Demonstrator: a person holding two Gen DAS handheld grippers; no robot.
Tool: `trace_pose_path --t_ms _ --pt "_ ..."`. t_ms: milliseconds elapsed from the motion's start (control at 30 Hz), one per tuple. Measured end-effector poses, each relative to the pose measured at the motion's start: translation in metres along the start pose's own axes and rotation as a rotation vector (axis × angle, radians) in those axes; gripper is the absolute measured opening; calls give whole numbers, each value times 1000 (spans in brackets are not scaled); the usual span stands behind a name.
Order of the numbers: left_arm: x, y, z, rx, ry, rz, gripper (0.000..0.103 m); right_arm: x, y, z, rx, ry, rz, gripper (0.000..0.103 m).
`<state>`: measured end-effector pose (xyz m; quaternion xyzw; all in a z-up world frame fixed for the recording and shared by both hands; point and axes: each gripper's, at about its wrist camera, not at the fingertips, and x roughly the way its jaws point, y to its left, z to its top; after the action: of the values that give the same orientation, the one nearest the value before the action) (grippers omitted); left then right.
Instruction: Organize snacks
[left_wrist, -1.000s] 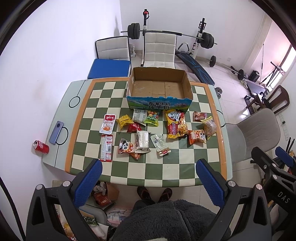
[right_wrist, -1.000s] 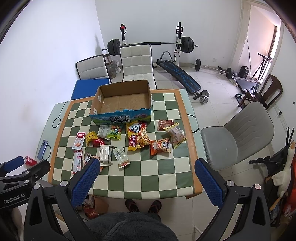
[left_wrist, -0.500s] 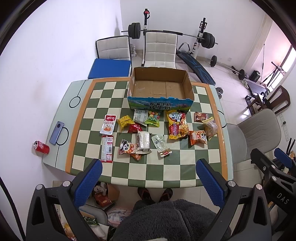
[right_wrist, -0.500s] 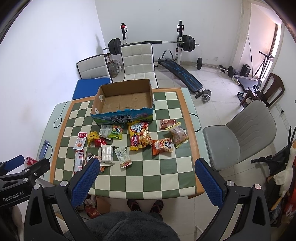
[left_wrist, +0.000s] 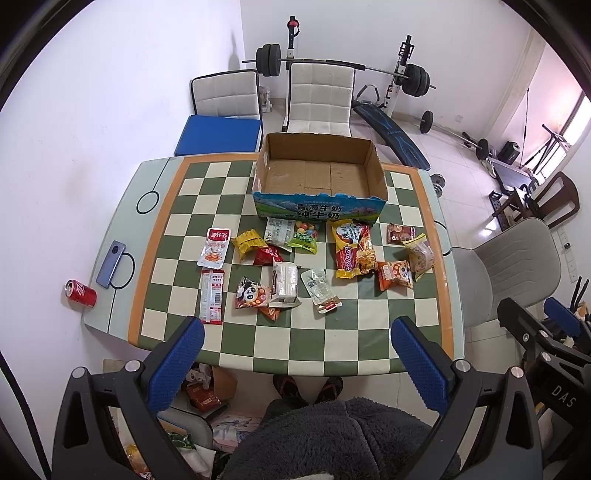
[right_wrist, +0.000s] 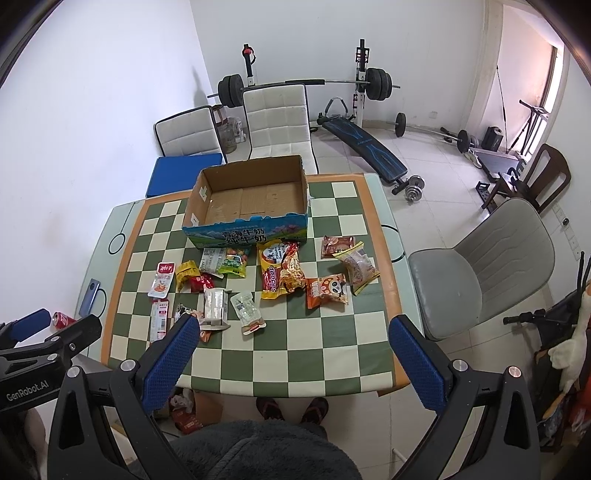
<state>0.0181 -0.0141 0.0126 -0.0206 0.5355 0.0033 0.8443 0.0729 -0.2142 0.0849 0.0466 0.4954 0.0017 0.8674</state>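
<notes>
An empty cardboard box (left_wrist: 319, 173) (right_wrist: 251, 195) with a blue printed front stands at the far side of the checkered table (left_wrist: 332, 343) (right_wrist: 295, 362). Several snack packets lie in front of it: a yellow-red noodle bag (left_wrist: 352, 249) (right_wrist: 280, 267), an orange panda packet (left_wrist: 394, 274) (right_wrist: 327, 290), a green candy bag (left_wrist: 306, 236), a white pack (left_wrist: 285, 282) (right_wrist: 215, 304). My left gripper (left_wrist: 297, 334) and right gripper (right_wrist: 295, 332) hang high above the table's near edge. Both are open and hold nothing.
A red can (left_wrist: 80, 293) and a phone (left_wrist: 110, 264) lie on the table's left margin. White chairs (left_wrist: 319, 99) stand behind the table, a grey chair (right_wrist: 480, 269) to its right. Weight equipment fills the back. A person's feet (left_wrist: 308, 386) show under the near edge.
Both views have drifted slightly; the table and box sit a little lower in the frames. No snack has moved and both grippers stay open.
</notes>
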Motion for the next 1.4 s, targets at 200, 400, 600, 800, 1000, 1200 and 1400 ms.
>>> trace_pose_path --t_ms 200,400,600,800,1000,1200,1400 --pt "45 19 10 -63 27 8 103 41 -12 0 71 72 107 103" --pt "136 47 30 -111 138 80 103 130 -17 11 82 175 151 103" --pt "243 62 36 -143 317 39 103 258 -10 32 48 324 124 103" --pt "336 48 36 -117 460 -18 103 370 4 46 36 451 137 103" --pt "402 37 28 -78 555 -4 103 452 26 53 -24 508 84 103" --pt "433 35 19 -61 591 15 85 507 34 55 -43 565 43 103" --pt "441 31 12 -38 590 23 53 541 32 53 -9 627 34 103"
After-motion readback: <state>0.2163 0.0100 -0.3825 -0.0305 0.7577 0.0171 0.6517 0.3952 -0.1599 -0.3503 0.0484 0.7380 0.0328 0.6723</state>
